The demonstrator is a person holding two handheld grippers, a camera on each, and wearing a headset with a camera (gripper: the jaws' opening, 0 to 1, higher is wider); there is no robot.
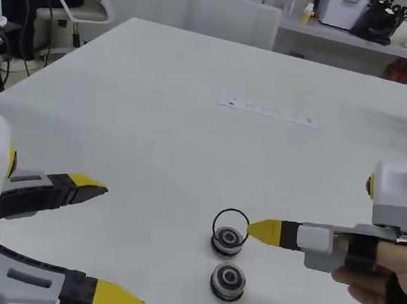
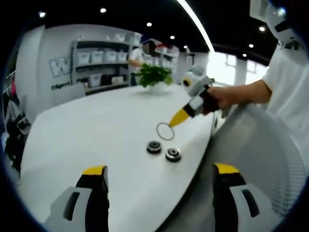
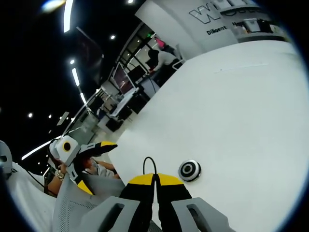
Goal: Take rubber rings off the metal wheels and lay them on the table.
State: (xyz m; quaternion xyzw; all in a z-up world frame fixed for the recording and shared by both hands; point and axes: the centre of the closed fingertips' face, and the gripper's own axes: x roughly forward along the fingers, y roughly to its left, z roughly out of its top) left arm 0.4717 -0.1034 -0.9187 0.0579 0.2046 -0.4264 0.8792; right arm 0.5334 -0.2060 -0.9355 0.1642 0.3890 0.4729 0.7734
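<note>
Pinching a thin black rubber ring [image 1: 232, 210] right at its yellow tips, the right hand-held gripper [image 1: 254, 230] has its jaws pressed together on it, so that's a proper grab. Ring's standing upright off the tips, and in the left gripper view it looks lifted clear of the white tabletop [image 1: 192, 123]. In the head view it overlaps the far wheel [image 1: 227, 240], so I honestly can't tell if it's touching that one. Just beside that, closer to the person, sits the near wheel [image 1: 228, 281]. Both lie flat on the tabletop, close together but not touching. A hand [image 1: 380, 278] is wrapped round the right one's handle. Over on the other side, the left hand-held gripper [image 1: 105, 241] hangs over the near left part of the tabletop with its jaws spread wide, well apart from the wheels. Farther back there's a faint strip of small marks [image 1: 270, 111] on the tabletop.
</note>
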